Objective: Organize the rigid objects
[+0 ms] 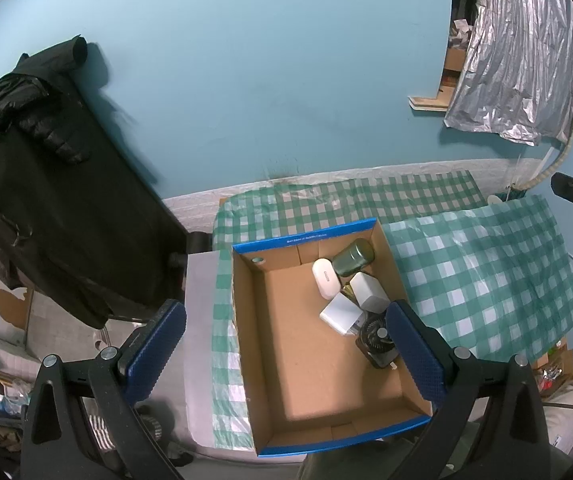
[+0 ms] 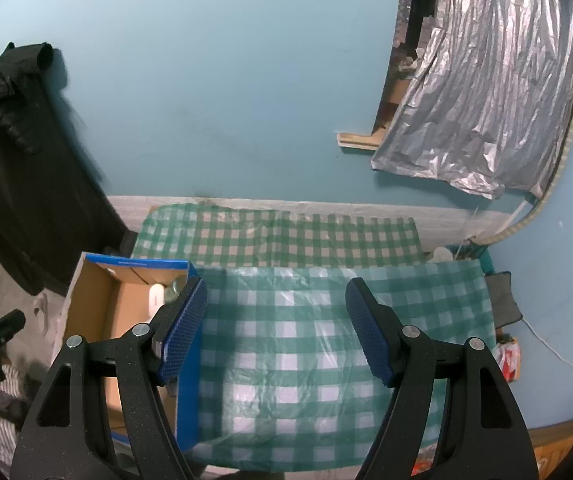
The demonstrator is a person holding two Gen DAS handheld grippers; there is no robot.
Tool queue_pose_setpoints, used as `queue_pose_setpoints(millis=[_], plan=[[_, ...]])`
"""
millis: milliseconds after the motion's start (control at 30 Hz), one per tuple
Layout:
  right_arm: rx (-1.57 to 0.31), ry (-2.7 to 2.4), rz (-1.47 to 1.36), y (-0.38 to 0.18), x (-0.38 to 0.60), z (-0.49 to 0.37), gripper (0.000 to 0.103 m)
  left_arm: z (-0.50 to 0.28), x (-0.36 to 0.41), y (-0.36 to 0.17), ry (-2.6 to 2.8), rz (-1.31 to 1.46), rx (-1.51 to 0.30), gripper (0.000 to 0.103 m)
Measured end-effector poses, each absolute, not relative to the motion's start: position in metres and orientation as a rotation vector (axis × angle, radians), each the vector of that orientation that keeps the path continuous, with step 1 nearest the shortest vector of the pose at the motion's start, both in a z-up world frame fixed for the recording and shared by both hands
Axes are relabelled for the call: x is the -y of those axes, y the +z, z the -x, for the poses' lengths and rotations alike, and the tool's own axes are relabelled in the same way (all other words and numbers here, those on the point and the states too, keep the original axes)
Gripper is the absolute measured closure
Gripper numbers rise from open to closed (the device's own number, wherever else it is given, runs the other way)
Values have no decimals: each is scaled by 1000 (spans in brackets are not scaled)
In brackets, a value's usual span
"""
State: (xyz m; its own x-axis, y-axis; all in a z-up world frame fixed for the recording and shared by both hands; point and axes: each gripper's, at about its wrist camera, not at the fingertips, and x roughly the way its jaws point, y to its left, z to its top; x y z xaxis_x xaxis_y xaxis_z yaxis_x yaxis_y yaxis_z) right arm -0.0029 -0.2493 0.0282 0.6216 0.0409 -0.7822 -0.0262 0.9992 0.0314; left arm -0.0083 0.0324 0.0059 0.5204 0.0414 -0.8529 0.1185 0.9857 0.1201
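Note:
An open cardboard box with a blue rim stands on the green checked tablecloth. Along its right side lie a green jar, a white oval case, a white cube, a white charger and a small black fan. My left gripper hangs open above the box with nothing between its fingers. My right gripper is open and empty over bare cloth, to the right of the box. The jar and case peek out behind its left finger.
Black clothes hang at the left against the blue wall. A crumpled silver sheet covers an opening at the upper right. A dark pad and a red-and-white packet lie beyond the table's right edge.

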Motion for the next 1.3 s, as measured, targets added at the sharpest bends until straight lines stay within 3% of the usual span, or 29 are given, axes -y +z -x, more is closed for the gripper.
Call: queue_pose_setpoints(millis=[1300], plan=[[-913,83,1,20,248,-16,31,2,-30,4,-23,-191,-1016,2]])
